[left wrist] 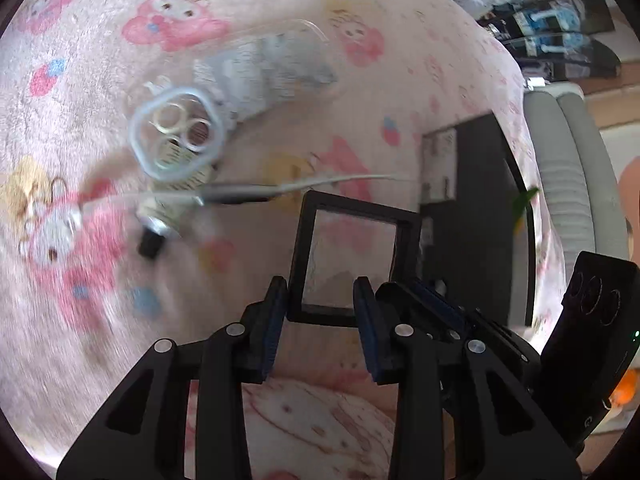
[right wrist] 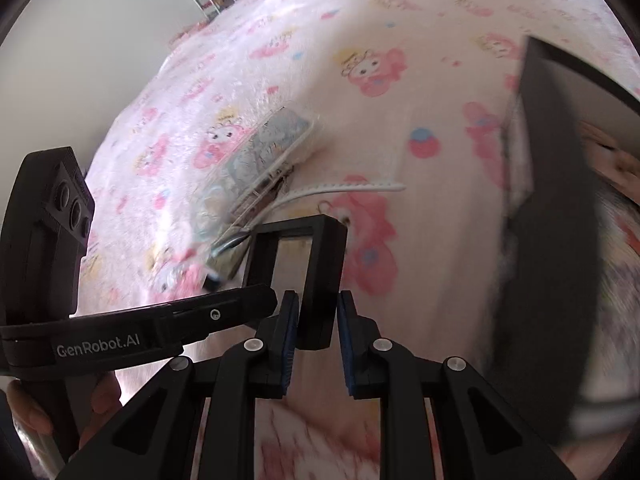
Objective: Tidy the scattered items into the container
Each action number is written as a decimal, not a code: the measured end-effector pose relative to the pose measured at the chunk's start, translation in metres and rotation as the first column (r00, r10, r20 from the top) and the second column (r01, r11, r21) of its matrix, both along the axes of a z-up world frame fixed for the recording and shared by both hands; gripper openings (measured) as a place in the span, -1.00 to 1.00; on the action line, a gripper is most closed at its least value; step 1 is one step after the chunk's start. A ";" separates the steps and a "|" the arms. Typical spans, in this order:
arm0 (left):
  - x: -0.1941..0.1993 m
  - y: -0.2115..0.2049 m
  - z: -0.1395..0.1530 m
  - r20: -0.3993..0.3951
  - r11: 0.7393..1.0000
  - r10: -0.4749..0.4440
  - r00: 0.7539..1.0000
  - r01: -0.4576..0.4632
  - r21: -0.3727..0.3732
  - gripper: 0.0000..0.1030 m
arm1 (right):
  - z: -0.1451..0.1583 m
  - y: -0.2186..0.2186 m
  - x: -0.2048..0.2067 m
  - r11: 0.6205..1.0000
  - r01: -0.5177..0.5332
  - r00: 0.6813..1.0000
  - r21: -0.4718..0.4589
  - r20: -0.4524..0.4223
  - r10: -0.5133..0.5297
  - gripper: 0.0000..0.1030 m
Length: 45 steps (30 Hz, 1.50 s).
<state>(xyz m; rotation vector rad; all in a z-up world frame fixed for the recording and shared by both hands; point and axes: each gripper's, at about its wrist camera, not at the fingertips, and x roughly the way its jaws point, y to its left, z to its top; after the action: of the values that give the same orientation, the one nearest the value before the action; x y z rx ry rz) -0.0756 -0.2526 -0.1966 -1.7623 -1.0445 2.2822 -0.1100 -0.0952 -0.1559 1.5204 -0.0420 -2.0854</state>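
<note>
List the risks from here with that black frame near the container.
1. The left gripper and the right gripper both seem to pinch the black frame only at its edge, so it may twist or slip if one lets go.
2. The blur suggests fast motion. The frame might clip the wall of the dark container.

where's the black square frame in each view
Left wrist: the frame is low centre, between the left gripper fingers, the right gripper beside it.
Right wrist: the frame is low centre, seen edge-on, between the right gripper fingers.
Shared landmark: the clear phone case on the pink blanket beyond the frame.
</note>
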 end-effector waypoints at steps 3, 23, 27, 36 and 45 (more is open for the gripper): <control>0.015 0.029 0.014 -0.016 0.999 -0.043 0.999 0.042 -0.023 -0.33 | 0.014 0.027 0.024 1.000 0.021 1.000 -0.011 -0.004 -0.021 -0.68; 0.029 0.229 -0.019 0.030 0.927 -0.350 0.936 0.351 -0.130 -0.32 | -0.030 0.227 0.084 0.962 0.271 0.958 0.032 0.093 -0.272 -0.66; 0.031 0.233 -0.023 0.041 0.919 -0.349 0.936 0.351 -0.182 -0.32 | -0.040 0.243 0.081 0.954 0.298 0.948 0.042 0.103 -0.301 -0.64; 0.040 0.234 -0.042 0.089 0.917 -0.361 0.928 0.371 -0.147 -0.43 | -0.050 0.241 0.080 0.970 0.238 0.963 0.041 0.116 -0.241 -0.69; 0.053 0.221 0.053 -0.086 0.919 -0.361 0.929 0.338 -0.204 -0.47 | 0.016 0.251 0.093 0.971 0.232 0.972 -0.065 -0.016 -0.233 -0.75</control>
<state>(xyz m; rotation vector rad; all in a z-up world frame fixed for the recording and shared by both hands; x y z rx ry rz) -0.0224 -0.0312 -0.1439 -1.6797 -0.4588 2.2781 -0.0171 0.1557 -0.1396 1.5146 -0.2870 -2.2603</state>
